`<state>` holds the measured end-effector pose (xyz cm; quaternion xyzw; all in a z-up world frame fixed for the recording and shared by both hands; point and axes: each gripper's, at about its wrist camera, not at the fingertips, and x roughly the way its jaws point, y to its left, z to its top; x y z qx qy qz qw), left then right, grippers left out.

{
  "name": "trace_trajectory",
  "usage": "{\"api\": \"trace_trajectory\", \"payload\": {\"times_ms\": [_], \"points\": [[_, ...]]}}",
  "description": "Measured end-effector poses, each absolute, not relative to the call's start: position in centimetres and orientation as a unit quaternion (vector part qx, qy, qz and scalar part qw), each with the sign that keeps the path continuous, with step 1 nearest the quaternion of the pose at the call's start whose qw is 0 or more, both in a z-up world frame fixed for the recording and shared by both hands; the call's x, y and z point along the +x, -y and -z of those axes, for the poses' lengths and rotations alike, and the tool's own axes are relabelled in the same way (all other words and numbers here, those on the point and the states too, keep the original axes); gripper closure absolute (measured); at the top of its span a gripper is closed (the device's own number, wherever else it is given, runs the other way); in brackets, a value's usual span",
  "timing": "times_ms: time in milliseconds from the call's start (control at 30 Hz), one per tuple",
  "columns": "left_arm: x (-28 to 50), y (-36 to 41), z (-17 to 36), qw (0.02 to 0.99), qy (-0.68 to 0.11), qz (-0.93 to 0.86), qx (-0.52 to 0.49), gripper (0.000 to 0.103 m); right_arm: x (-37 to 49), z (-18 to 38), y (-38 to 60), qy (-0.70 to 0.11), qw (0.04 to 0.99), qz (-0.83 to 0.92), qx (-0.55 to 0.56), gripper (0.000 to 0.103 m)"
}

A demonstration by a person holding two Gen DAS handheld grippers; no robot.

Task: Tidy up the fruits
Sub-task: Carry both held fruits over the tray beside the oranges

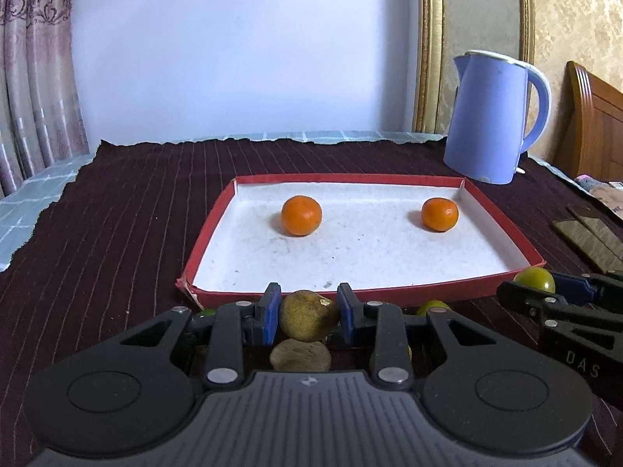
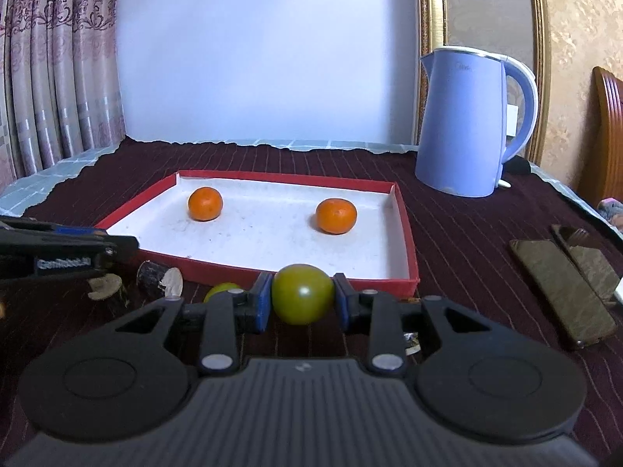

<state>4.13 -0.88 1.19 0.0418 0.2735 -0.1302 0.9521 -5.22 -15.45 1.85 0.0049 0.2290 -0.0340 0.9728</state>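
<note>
Blue-padded left gripper (image 1: 309, 311) clamps brown fruit (image 1: 307, 315); right gripper (image 2: 301, 299) clamps green fruit (image 2: 303, 294)

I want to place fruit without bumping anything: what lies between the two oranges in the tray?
Nothing: between the left orange and the right orange only the tray's bare white floor shows, in both wrist views.

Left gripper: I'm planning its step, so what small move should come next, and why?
Probably carry the brownish fruit forward over the red rim and lower it into the tray. The left gripper is shut on it just short of the tray, where two oranges already lie.
</note>
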Motion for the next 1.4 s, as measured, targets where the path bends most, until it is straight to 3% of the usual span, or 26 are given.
{"api": "trace_trajectory", "payload": {"times_ms": [1400], "points": [[8.1,3.8,-2.4,0.951,-0.275,0.108,0.088,0.072,-2.1,-4.2,15.6,-0.216,0.976,0.027,-0.005,0.072]]}}
